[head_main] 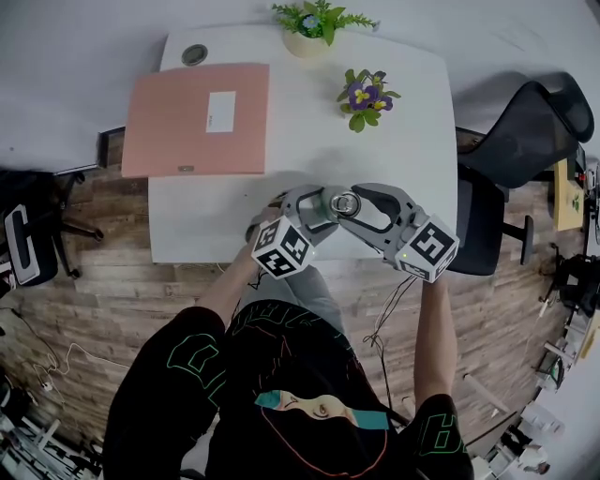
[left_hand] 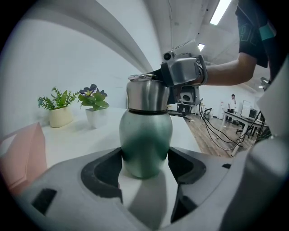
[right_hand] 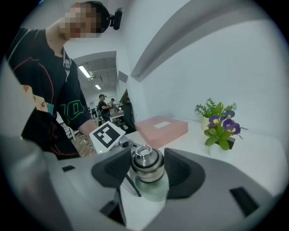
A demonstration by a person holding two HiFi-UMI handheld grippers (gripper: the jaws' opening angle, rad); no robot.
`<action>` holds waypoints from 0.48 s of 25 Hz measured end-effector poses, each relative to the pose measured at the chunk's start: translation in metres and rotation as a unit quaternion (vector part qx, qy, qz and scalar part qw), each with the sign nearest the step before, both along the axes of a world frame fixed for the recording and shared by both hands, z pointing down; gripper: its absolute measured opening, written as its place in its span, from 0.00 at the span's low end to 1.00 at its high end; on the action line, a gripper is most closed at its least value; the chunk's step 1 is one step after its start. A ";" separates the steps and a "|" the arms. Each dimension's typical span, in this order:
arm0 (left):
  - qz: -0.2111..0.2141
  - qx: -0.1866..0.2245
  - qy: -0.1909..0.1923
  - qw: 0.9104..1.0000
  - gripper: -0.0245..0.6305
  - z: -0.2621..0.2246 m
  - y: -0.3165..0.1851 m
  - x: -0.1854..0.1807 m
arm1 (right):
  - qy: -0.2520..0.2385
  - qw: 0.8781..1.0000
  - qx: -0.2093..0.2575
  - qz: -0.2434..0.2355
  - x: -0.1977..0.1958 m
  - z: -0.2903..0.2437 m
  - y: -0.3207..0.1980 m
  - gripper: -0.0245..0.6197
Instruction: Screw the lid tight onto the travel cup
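White tabletop (head_main: 309, 159) over wood flooring. In the head view, the travel cup (head_main: 326, 212) is near its six o'clock edge, with the left gripper (head_main: 317, 210) and right gripper (head_main: 347, 202) meeting on it. In the left gripper view, the fingers (left_hand: 104, 171) clench the green body at three and nine o'clock. In the right gripper view, that gripper's fingers grasp the steel lid (right_hand: 146, 163) atop the cup.

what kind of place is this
Likely an office or lab: a white table with potted plants, an office chair beside it, and desks under strip lights behind.
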State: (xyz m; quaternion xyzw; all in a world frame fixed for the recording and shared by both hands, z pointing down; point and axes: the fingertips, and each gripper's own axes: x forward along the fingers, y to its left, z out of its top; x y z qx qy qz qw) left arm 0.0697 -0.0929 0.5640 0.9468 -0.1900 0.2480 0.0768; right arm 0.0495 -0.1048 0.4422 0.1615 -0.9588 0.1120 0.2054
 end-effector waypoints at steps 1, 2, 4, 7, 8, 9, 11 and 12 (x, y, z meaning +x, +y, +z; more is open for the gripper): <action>0.000 -0.001 0.000 1.000 0.54 0.000 0.000 0.000 | -0.001 1.000 -0.004 -0.002 0.000 0.000 0.000 0.41; 0.000 -0.002 0.000 1.000 0.54 0.000 0.001 0.000 | 0.001 1.000 -0.005 -0.003 0.000 0.001 0.000 0.40; 0.000 -0.002 0.000 1.000 0.54 0.001 0.001 0.000 | 0.006 1.000 0.002 0.004 -0.001 0.001 0.000 0.40; 0.001 0.001 -0.001 1.000 0.54 0.000 0.000 0.000 | 0.014 0.999 0.019 0.034 -0.001 0.001 0.000 0.40; 0.001 0.001 -0.001 1.000 0.54 0.001 0.000 0.000 | 0.016 0.999 0.023 0.047 -0.001 0.002 -0.001 0.40; 0.001 0.001 -0.001 1.000 0.54 0.001 0.000 0.000 | 0.017 0.998 0.025 0.060 0.000 0.002 -0.001 0.40; 0.001 0.001 -0.001 1.000 0.54 0.001 -0.001 0.000 | 0.019 0.996 0.031 0.087 0.001 0.003 -0.002 0.41; 0.001 0.001 -0.001 1.000 0.54 0.001 -0.001 0.000 | 0.019 0.994 0.033 0.101 0.001 0.003 -0.002 0.41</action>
